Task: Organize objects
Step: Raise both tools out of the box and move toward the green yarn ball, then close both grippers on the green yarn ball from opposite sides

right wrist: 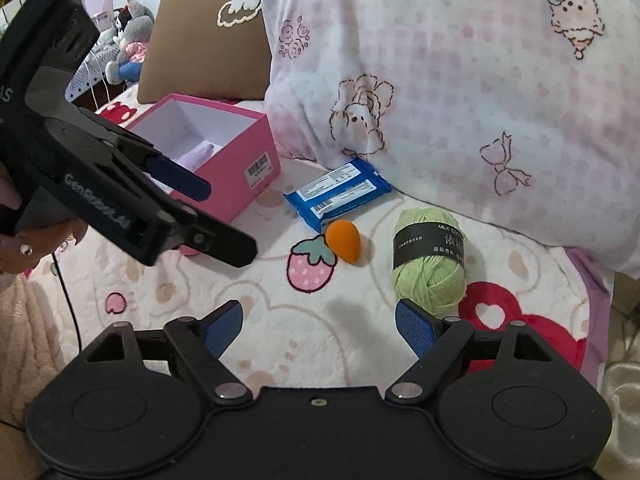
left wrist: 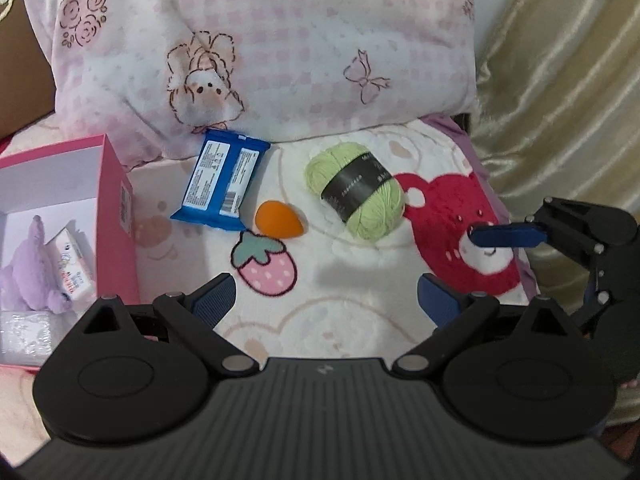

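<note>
**Sorting bed clutter: both grippers empty, 3 items loose**

Reading labels: yarn ball (right wrist: 430,264) band says "MILK COT…" plus Chinese text; left gripper (right wrist: 216,216) body reads "GenROBOT.AI". Pink box (right wrist: 240,152) carries a barcode sticker.

Yarn is soft green, wound, black paper band. Orange sponge (right wrist: 343,242) is smooth, egg-shaped, just beside the blue wipes pack (right wrist: 338,192), glossy film. All 3 lie on the fleece blanket (right wrist: 280,320) below the pillow (right wrist: 460,80).

Box is open-topped, holds a purple plush (left wrist: 30,268) and small carton (left wrist: 70,268).

Left gripper fingers spread wide, nothing held. Right gripper (right wrist: 318,330) likewise apart, yarn near its right finger.
</note>
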### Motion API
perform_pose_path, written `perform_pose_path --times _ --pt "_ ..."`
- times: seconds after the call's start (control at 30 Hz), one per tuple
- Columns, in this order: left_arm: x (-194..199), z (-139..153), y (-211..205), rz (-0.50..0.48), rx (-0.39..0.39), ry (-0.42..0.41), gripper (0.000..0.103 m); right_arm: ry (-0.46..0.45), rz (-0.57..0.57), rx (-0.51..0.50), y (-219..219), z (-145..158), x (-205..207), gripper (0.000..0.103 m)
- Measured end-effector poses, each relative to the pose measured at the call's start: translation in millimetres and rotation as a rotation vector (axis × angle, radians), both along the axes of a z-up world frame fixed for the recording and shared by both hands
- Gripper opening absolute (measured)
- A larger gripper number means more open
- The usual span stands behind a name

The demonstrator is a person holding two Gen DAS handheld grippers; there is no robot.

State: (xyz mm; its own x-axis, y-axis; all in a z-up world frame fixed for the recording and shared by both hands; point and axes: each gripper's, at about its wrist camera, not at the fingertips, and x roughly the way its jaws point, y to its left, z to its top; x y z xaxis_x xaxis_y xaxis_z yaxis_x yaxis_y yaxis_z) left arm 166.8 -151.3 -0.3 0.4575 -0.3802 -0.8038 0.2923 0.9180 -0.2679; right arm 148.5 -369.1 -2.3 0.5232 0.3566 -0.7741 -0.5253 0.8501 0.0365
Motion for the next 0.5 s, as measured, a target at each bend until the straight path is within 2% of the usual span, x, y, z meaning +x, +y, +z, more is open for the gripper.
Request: perform_pose_path --times 0.1,0.23,0.33,0.4,0.5 --pt "10 -8 -2 0.011 -0.035 0.013 0.099 -0.005 -0.024 -0.025 0 -8 10 0.087" --pt "23 -17 -7 0.026 -0.065 0.006 0.099 0.010 -0.042 0.002 -8 -21 32 0.087" --pt "34 -26 -7 0.013 -0.150 -0.001 0.099 0.041 -0.009 -0.057 -9 -35 50 0.087" --pt "39 -33 -11 0.009 -0.130 0.002 0.098 0.014 0.004 -0.108 -9 -41 56 0.087" --pt "43 -39 -18 -0.028 -0.106 -0.036 0.098 0.004 -0.019 -0.121 -12 -47 66 0.087"
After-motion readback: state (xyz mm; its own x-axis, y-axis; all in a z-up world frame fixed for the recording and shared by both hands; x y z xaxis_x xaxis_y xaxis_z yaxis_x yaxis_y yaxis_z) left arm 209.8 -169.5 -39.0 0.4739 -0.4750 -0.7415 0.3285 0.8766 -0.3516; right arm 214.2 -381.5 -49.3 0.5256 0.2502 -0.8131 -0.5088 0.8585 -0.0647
